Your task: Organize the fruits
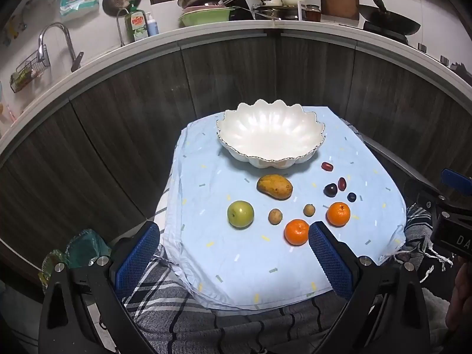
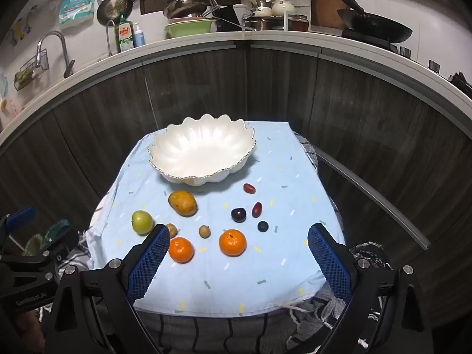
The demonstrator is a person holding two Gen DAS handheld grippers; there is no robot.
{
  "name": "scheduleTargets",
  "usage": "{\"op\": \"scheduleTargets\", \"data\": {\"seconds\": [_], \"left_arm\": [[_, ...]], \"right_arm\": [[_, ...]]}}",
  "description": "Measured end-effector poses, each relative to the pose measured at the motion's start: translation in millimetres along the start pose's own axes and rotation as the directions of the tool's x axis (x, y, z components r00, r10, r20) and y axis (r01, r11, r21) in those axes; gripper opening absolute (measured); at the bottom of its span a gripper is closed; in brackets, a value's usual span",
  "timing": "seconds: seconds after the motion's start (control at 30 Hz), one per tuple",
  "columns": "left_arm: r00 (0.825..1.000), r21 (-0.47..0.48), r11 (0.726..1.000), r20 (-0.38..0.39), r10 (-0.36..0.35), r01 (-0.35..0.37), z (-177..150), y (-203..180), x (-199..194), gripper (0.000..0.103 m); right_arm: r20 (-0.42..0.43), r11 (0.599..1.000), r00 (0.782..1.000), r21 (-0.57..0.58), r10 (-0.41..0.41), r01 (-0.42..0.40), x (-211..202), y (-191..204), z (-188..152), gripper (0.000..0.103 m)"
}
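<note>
A: How are the two grippers held?

B: Both hover low over the near edge of the pale blue cloth (image 1: 236,265), fingers pointing forward at the fruit; the left gripper (image 1: 233,253) has its jaws spread wide and grips nothing; its right pad (image 1: 330,262) lies just in front of one orange in that view, without a visible pinch.

A: And the right one?

B: The right gripper (image 2: 236,256) is likewise released, jaws wide apart, nothing between them; its left pad (image 2: 147,262) overlaps the small brown fruit (image 2: 171,230) in its own view; each gripper shows at the edge of the other's camera, so they sit side by side.

A: Where is the fruit?

B: All of it lies on the cloth, none in the white scalloped bowl (image 1: 270,131), which stands at the far side; just in front of the bowl is the mango (image 1: 274,187); to its left, nearer, the green apple (image 1: 240,214); two oranges sit nearest the grippers, the left orange (image 1: 296,231) and the right orange (image 1: 338,214), with a second small brown fruit (image 1: 309,209) between and behind them.

A: The dark ones?

B: To the right; a dark plum (image 1: 330,190) touching or just beside a red grape (image 1: 342,183), a small blueberry (image 1: 351,197) near them, and another red grape (image 1: 327,166) close to the bowl's foot.

A: Behind the table?

B: Dark cabinet fronts under a white counter (image 1: 206,29) crowded with pots and dishes.
</note>
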State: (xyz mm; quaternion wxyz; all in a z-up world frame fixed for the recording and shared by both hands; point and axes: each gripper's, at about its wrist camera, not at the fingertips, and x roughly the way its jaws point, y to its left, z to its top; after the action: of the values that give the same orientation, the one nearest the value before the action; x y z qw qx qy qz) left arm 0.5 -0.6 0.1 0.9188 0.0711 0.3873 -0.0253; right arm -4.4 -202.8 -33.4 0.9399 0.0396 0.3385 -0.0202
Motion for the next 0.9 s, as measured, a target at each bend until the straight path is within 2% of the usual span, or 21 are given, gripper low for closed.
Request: {"op": "scheduleTargets", "data": {"seconds": [0.9], "left_arm": [[1.000,-0.008,1.000,0.009,-0.012,0.012,0.2,0.7,-0.3,0.103]], "right_arm": [[0.012,1.000,1.000,-0.002,-0.005,0.005,-2.0,-0.4,0.8,0.096]]}}
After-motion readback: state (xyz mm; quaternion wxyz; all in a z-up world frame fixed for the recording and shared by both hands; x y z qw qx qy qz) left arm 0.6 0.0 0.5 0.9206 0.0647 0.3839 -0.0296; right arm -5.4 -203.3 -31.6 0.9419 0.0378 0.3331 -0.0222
